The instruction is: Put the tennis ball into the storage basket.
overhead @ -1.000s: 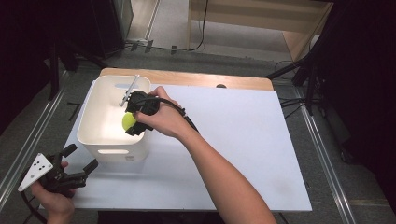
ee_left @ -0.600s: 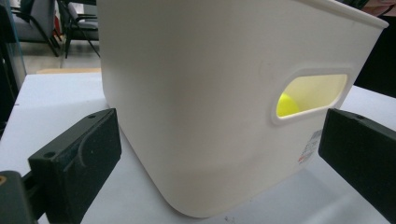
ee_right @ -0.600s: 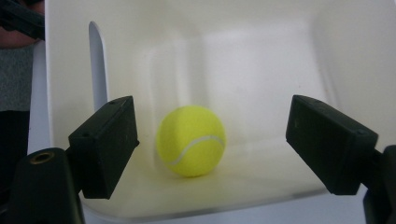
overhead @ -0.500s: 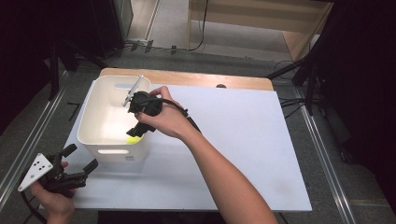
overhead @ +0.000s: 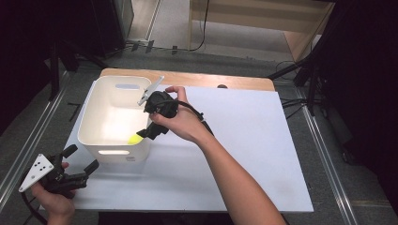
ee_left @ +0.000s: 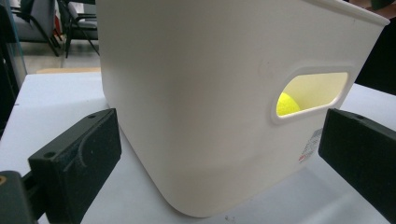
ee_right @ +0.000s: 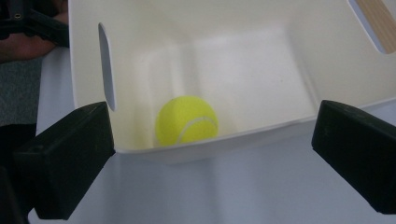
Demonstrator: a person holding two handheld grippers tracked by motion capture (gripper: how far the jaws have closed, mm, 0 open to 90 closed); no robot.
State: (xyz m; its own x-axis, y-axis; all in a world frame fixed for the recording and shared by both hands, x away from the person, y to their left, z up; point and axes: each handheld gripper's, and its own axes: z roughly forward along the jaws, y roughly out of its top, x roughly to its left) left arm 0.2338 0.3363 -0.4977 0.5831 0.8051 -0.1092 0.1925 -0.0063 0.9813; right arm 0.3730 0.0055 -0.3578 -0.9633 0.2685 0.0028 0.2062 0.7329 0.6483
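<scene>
**Ball sits in the bin, both grippers spread and empty**

From the high view, your right gripper [overhead: 149, 131] hangs over the right rim of the white bin [overhead: 89, 117], left of centre in the frame, its black jaws pointing down toward the near right corner with nothing between them. The yellow tennis ball [overhead: 134, 138] lies on the bin floor in that corner, partly covered by the gripper body. The bin stands on the white bench [overhead: 244, 154], with a strip of wooden board [overhead: 211, 80] showing along the bench's far edge. Your left gripper [overhead: 77, 161] is at the lower left of the frame, off the bench's near left corner, jaws apart and empty, aimed toward the bin. Dark stands and cables crowd the floor at the upper left and right.

In the left gripper view, the two jaws stand wide at the lower left and right edges, and the bin's outer wall rises right in front of them. Through the handle slot [ee_left: 310, 95] at the right you can see a slice of the ball.

In the right gripper view, the jaws are wide apart at the bottom corners, looking down into the bin over its near rim. The ball rests on the floor against the near wall, centre frame, untouched. Your left hand [ee_right: 23, 44] shows at the upper left.
</scene>
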